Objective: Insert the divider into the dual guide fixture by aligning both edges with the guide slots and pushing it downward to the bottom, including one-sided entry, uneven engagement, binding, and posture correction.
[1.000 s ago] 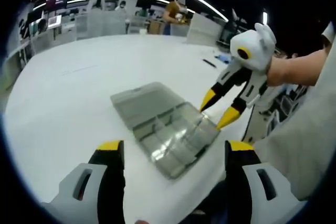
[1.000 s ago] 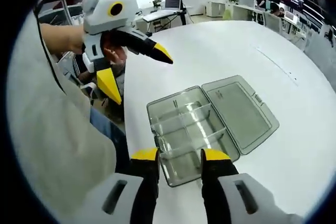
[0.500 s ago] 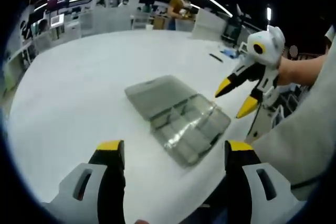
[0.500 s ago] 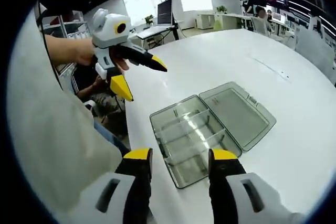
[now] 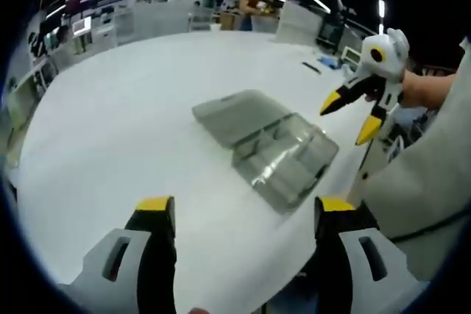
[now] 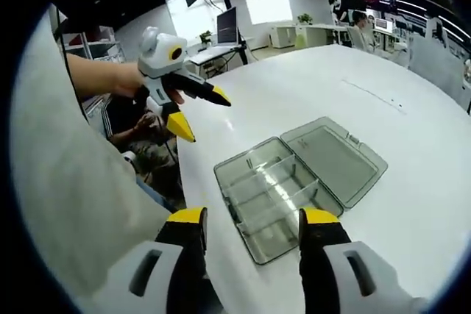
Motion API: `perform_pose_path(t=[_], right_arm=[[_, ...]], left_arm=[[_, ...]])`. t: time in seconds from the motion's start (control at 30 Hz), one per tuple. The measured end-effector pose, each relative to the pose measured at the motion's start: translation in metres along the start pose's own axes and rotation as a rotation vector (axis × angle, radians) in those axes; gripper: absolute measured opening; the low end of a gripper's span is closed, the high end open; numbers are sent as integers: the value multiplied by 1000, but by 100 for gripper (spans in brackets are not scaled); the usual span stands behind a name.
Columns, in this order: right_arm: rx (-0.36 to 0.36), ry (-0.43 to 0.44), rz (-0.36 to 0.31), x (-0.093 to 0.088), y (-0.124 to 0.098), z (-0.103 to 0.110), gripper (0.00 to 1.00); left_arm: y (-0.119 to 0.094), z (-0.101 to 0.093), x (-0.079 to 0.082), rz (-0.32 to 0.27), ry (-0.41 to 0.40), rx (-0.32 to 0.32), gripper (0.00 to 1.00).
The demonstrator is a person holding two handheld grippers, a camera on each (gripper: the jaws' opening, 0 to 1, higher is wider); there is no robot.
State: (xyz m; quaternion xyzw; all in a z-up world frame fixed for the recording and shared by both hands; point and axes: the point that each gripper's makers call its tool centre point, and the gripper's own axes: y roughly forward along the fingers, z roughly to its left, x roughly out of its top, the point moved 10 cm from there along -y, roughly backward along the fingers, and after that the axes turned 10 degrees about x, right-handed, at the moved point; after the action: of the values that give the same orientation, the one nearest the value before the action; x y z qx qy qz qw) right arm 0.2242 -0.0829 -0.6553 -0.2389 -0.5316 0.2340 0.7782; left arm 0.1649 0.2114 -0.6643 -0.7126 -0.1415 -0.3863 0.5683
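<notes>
Open compartment box lies on table near its edge, lid flat beside the tray; dividers inside the tray.

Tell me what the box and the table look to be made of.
Box: probably clear, smoky-tinted plastic; the table shows through its open lid and glare streaks its dividers. Table: a smooth white top with a soft sheen, likely laminate or painted board; hard to say which.

no text or labels can be read.
</notes>
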Motion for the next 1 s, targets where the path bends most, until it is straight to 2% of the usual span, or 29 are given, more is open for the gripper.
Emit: perform_pose_path(t=[0.37,0.73,1.0], right_arm=[[14,11,-59,3,-2,4,52],[12,14,-75,6,-5,9,54],[8,11,-84,9,-8,10,59]], left_arm=[[-3,17,-9,49,32,19,75],[-5,27,-15,84,49,22,75],[-8,40,-17,108,78,30,75]])
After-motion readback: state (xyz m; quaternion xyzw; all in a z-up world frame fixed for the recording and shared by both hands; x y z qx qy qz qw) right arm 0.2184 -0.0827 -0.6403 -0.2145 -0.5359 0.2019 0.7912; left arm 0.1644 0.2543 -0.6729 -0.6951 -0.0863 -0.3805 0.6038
